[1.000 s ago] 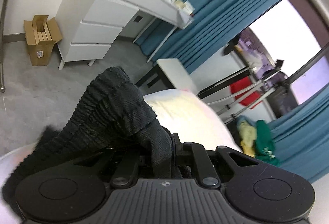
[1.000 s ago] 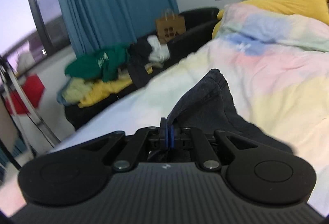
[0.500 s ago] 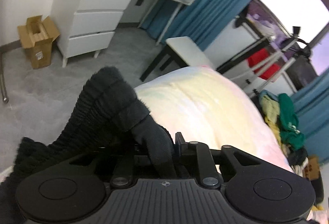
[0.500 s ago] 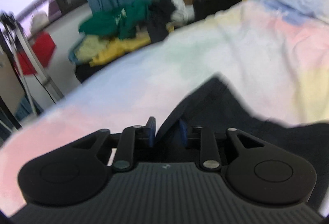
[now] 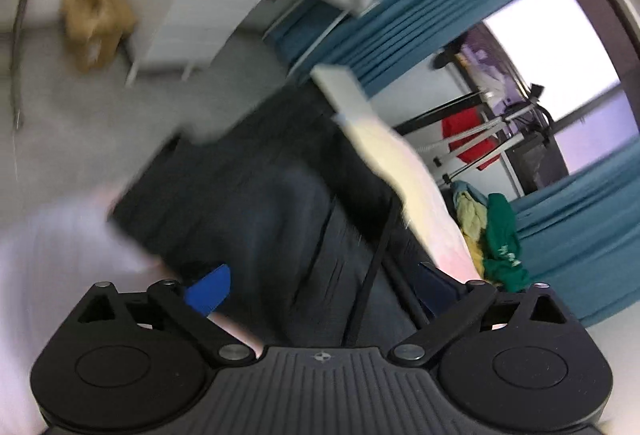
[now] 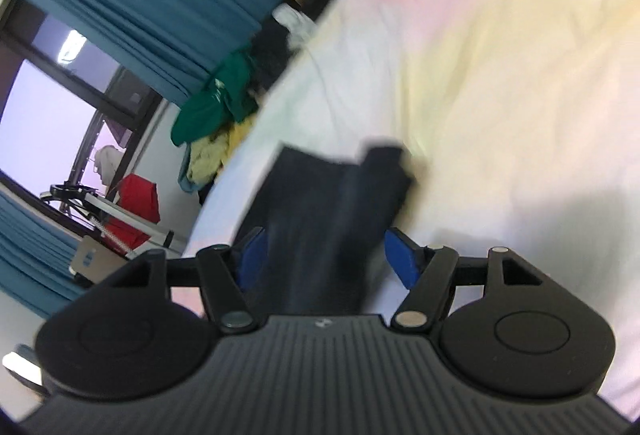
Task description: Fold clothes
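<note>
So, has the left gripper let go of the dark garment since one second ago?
Yes. The left gripper is open, and the dark garment lies spread on the bed cover.

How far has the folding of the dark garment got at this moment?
Done: the dark garment lies on the pastel bedspread. In hand: nothing; the left tool and right tool are both open over it. Left: blur hides whether the fold is finished.

The left gripper [image 5: 322, 285] has its jaws spread wide, and nothing is between the blue pads [image 5: 208, 289]. The right gripper [image 6: 326, 255] is also wide apart.
</note>
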### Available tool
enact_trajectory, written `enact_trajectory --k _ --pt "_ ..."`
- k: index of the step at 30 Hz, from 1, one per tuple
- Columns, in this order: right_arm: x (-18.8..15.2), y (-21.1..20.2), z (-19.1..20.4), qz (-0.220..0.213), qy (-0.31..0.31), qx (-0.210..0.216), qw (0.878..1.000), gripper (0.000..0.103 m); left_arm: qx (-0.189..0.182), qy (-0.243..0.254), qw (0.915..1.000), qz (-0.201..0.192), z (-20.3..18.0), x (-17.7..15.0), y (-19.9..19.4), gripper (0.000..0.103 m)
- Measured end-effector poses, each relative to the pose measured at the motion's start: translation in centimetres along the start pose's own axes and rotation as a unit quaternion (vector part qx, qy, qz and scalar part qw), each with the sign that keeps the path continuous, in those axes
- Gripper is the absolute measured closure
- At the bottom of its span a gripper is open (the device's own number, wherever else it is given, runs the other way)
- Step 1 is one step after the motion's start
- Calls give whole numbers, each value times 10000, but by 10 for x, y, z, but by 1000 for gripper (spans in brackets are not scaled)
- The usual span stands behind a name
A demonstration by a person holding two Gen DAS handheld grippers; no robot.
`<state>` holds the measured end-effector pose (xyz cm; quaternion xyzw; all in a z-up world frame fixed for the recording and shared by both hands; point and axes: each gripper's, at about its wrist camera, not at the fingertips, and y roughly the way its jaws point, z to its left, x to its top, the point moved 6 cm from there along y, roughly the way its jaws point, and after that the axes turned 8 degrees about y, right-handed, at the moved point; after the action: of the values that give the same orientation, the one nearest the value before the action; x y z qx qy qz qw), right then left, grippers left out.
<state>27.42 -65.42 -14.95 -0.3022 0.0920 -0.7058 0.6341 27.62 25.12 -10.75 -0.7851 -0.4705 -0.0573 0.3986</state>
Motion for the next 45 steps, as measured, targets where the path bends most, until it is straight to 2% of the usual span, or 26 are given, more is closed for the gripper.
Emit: enact_trajectory --k 3,6,7,9,12,14,16,17,18,19,20,21,23,29,33,37,40,42,45 --pt "-16 15 -22 318 431 44 9986 35 -103 -605 9979 211 26 -10 14 5" --pt "-25 39 -27 415 577 106 9974 35 -163 -885 9954 329 43 -14 34 14" --pt "-25 48 -25 395 606 197 9972 35 -178 -950 9949 279 47 -12 41 20" --pt "-23 66 -21 368 621 322 9969 35 -197 -1056 9941 153 54 -7 54 23" --pt "-18 93 -15 336 583 439 9968 35 -183 -1120 9934 -143 58 3 70 34" --pt "-14 110 -7 270 407 427 9979 35 -131 -1081 9936 -289 60 8 77 54" --pt "-12 121 1 163 173 229 9995 37 -32 -1000 9942 -385 59 13 82 66" --pt "-12 125 5 98 54 91 9999 44 27 -968 9944 -413 59 15 83 74" --pt "-13 124 6 -10 -48 -106 9999 59 65 -921 9947 -444 56 18 82 78" --pt "-14 123 8 -115 -136 -288 9994 66 67 -837 9952 -508 51 21 79 83" --pt "-15 118 9 -196 -151 -385 9990 79 69 -753 9955 -571 46 24 76 86" --pt "-16 112 11 -278 -180 -466 9984 86 72 -669 9957 -634 41 27 73 87" --pt "-15 96 20 -438 -405 -446 9972 90 -26 -630 9954 -717 35 32 64 89" --pt "-15 32 43 -750 -728 -430 9936 92 -445 -675 9926 -909 21 44 31 91" --pt "-21 -16 26 -830 -577 -476 9937 92 -678 -714 9903 -981 15 52 9 91" --pt "-39 -62 4 -805 -495 -521 9942 93 -409 -772 9944 -588 46 56 -14 91" --pt "-54 -90 -28 -649 -301 -501 9962 93 -172 -858 9959 -237 76 50 -32 91" --pt "-63 -107 -49 -559 -170 -467 9972 93 61 -674 9977 -17 90 44 -37 91" --pt "-73 -110 -74 -498 -25 -353 9981 92 324 -163 9992 193 99 39 -38 89"
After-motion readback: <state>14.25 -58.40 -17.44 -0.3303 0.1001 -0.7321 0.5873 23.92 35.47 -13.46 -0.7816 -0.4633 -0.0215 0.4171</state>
